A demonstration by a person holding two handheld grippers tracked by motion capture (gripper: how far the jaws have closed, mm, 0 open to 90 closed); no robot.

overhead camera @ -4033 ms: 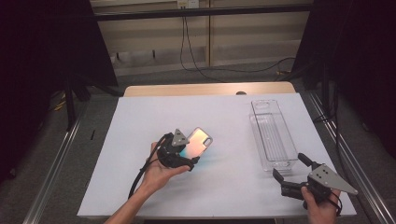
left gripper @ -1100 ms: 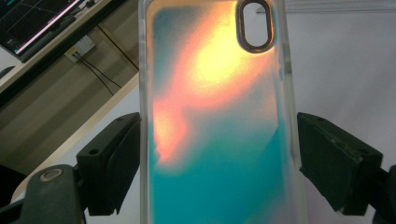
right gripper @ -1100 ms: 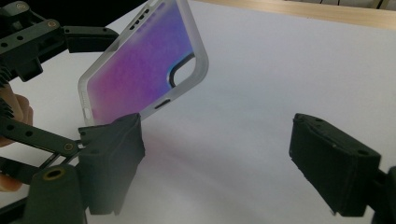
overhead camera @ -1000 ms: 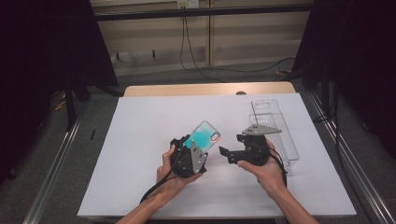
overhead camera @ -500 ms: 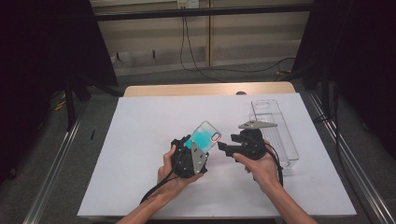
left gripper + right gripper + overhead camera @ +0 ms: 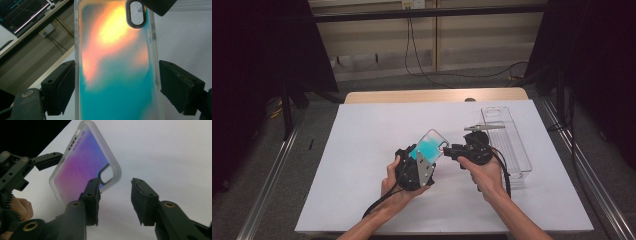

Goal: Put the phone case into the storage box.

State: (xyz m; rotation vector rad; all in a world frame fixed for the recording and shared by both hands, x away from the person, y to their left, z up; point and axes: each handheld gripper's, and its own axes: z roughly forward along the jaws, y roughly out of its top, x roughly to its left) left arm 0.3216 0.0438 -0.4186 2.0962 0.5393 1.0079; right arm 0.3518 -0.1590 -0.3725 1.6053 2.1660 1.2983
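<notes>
A translucent phone case [image 6: 430, 143], teal fading to orange, is held up above the white sheet. My left gripper [image 6: 426, 154] is shut on it, a pad on each long edge [image 6: 116, 85]. The case [image 6: 115, 62] shows its camera cut-out at the top. My right gripper [image 6: 451, 150] sits just right of the case's camera corner. Its jaws have just been closing and still stand apart [image 6: 115, 192]. The corner of the case [image 6: 82, 167] lies by the left jaw's tip, and only the sheet shows in the gap.
A long clear plastic tray [image 6: 507, 140] lies along the right side of the white sheet [image 6: 357, 145]. Metal rails run down both sides of the table. Dark curtains and cables are behind it.
The right hand came from the front right corner to the case, then edged left toward its corner as its jaws narrowed. The left hand lifted the case a little and has held still since.
</notes>
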